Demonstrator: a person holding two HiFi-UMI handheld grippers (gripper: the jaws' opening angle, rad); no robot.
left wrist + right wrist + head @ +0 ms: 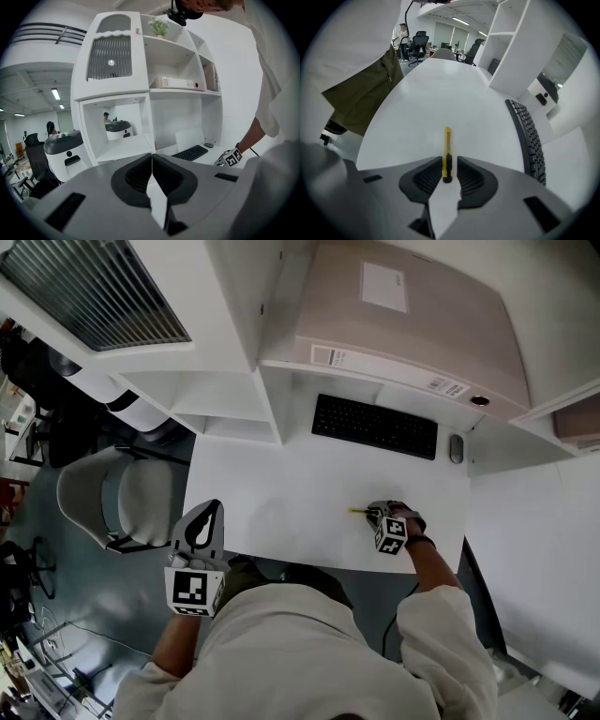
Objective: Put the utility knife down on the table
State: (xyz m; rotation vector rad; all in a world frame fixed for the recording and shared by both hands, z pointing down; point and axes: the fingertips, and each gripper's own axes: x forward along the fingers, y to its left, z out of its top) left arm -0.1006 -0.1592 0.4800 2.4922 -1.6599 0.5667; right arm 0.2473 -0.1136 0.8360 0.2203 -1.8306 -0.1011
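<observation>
Yellow knife (pixel 447 140) lying flat on white table (pixel 440 89), right gripper (pixel 447 162) released, jaws apart either side of its near end, left gripper (pixel 152 161) clenched, empty

A white table (pixel 281 512) is standing on a grey-blue floor (pixel 84 573), with white shelving (pixel 225 399) rising at its twelve o'clock and a pale grey chair (pixel 94 493) sitting at nine — strip lights (pixel 55 93) are glowing overhead in the open office.
</observation>
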